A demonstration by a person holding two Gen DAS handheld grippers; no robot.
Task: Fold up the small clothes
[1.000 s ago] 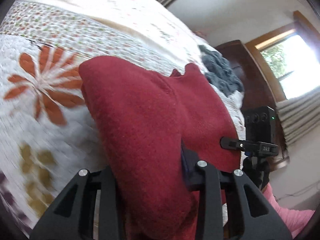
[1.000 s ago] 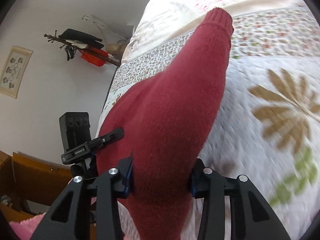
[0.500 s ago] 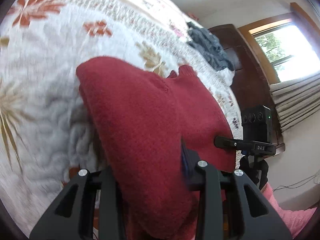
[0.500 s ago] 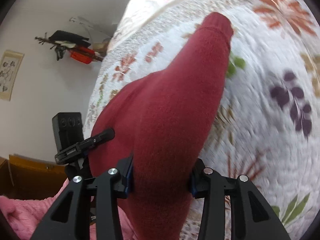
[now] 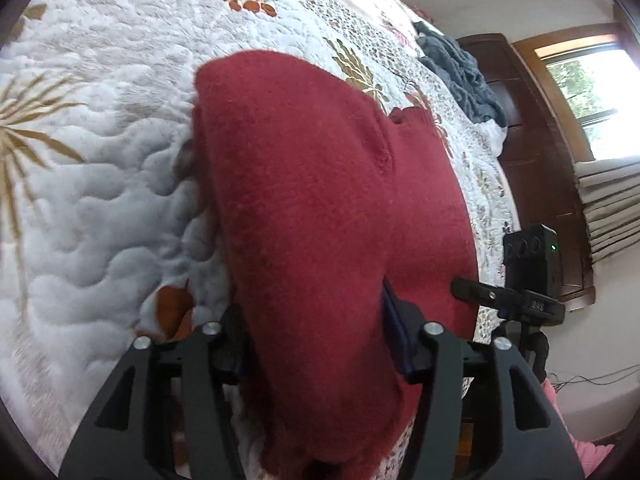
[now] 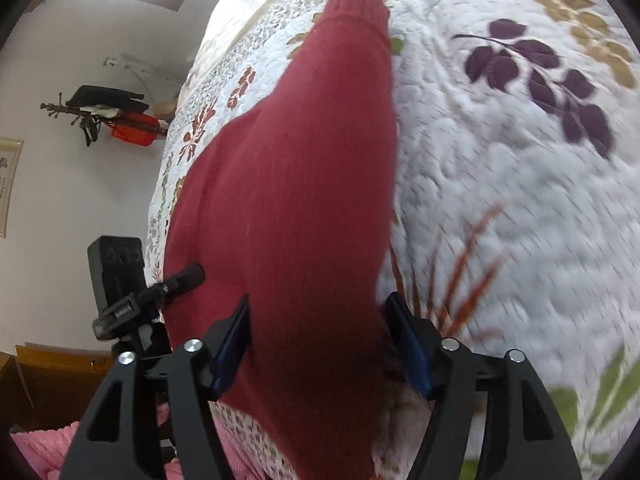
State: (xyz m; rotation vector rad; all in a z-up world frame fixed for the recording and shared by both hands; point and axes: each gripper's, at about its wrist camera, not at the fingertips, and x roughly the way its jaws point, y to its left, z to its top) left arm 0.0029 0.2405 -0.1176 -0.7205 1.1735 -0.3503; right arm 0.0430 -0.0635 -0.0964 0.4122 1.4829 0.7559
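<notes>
Red knitted sweater [image 5: 320, 216] held up over a bed, stretched between two tools. Left hand-held gripper [image 5: 316, 344] closed on one part of the red knit, fabric bunched between the two black fingers [image 5: 430, 364] and spilling down over them toward the lens. Right hand-held gripper [image 6: 318, 340] likewise clamped on the sweater [image 6: 296, 200], blue pads [image 6: 408, 356] pressed against either side of a thick fold. From the left wrist view, body of the garment spread wide with a small notch of neckline at the far edge; from the right wrist view, a sleeve running away from the lens and ending in a ribbed cuff [image 6: 358, 2] near the far part of the bed. Below and around it, a white quilted bedspread [image 5: 92, 208] with printed orange, tan and purple leaves [image 6: 536, 72]. Dark grey bundle of cloth [image 5: 460, 76] lying farther up the bed, well apart from the sweater, close to a dark wooden headboard [image 5: 532, 152]. Bright window [image 5: 592, 100] with curtains beyond that. On the opposite side, a white wall with a hook rack [image 6: 100, 112] carrying dark items and something red. Pink knitted fabric [image 6: 44, 448] low in the corner of the right wrist view, near the lens. Parts of the bedspread blurred.
</notes>
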